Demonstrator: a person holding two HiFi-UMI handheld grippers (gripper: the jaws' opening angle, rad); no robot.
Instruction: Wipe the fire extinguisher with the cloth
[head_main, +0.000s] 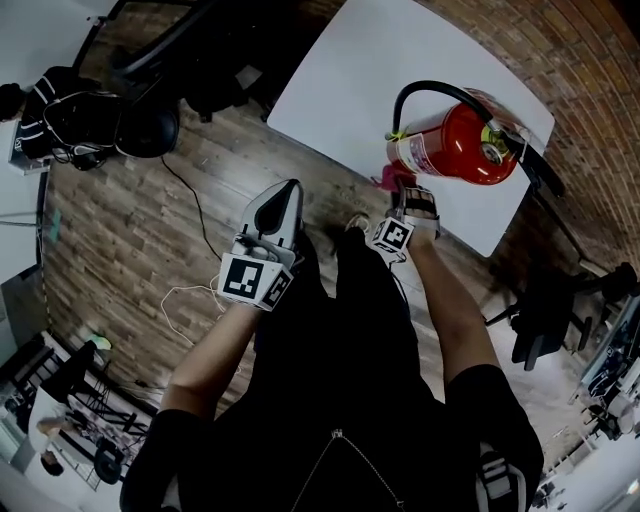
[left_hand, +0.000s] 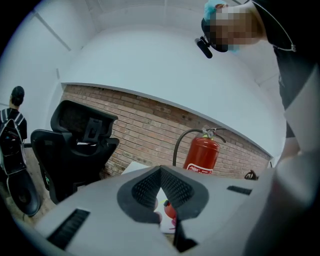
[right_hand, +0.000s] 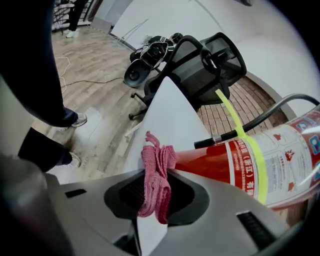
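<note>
Two grippers are up, but only one is doing any work. The right gripper (head_main: 404, 190) has its jaws clamped on a folded pink cloth (right_hand: 156, 167). A bunched tuft sticks out past the tips, so soft fabric rather than hard plastic meets the paint. As far as I can tell, that tuft is pressed against the red body of the fire extinguisher (head_main: 455, 148), low down and just beside its white label (right_hand: 272, 167). That looks to me like the wiping contact itself, early in the job, since most of the cylinder lies beyond the cloth.

The extinguisher stands upright on the white table (head_main: 350, 70), close to the near right edge, which puts it within easy reach of the person's right arm. Its black hose (head_main: 425, 88) arches over the top on the far side, out of the cloth's way.

The left gripper (head_main: 288, 195) hangs to the left over the wooden floor (head_main: 150, 230), short of the table's near edge and well apart from the extinguisher. Its jaws are closed tip to tip with nothing between them; only the table and the red cylinder show beyond. I'd guess it is being held in reserve. A tall canister so near an edge could rock or slide under a sideways rub, and nothing is bracing it now, so gentle strokes seem wise
</note>
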